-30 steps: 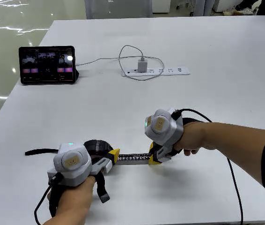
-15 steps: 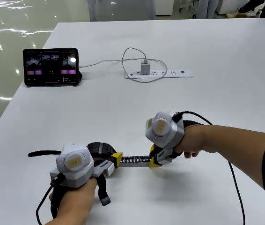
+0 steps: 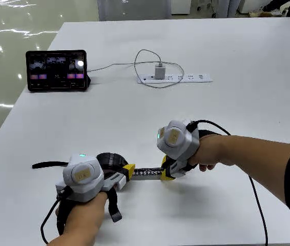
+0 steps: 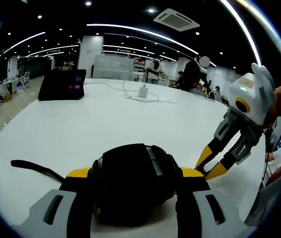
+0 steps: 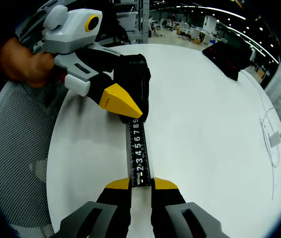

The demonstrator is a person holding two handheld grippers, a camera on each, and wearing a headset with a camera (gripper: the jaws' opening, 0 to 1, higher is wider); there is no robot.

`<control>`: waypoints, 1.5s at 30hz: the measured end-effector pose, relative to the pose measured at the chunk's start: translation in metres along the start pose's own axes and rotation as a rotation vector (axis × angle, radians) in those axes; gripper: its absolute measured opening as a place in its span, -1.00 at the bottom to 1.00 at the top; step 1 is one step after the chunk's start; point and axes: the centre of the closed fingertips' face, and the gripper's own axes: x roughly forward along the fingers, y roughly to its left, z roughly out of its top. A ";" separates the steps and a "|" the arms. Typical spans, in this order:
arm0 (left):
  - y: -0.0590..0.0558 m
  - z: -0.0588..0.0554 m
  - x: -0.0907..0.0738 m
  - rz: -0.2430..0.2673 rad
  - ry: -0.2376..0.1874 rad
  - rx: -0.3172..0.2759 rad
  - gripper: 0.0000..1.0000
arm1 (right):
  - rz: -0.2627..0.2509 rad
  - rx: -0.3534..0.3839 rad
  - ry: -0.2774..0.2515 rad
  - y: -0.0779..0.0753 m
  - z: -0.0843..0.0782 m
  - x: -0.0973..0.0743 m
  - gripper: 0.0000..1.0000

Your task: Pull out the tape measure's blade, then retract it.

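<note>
Your left gripper (image 4: 135, 174) holds its jaws clamped on the case (image 5: 132, 82), your right gripper (image 5: 140, 185) jaws pinch the blade (image 5: 138, 151) tip, and the span between them has shortened slightly, so retraction appears under way.

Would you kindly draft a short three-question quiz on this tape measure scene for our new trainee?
1. True or false: the right tool is shut on the end of the blade.
2. The left tool is: A) shut on the black case; B) open above it; C) set down apart from it.
3. Fill in: the white charger is plugged into the ____ on the table.
Key: 1 true; 2 A; 3 power strip.
</note>
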 end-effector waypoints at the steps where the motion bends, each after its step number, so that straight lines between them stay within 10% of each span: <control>1: 0.000 0.000 0.000 0.000 0.000 0.000 0.27 | 0.000 0.000 0.000 0.000 0.000 0.000 -0.78; 45: 0.001 0.001 0.000 -0.002 0.000 -0.009 0.28 | 0.005 0.000 -0.027 0.002 0.020 0.010 -0.78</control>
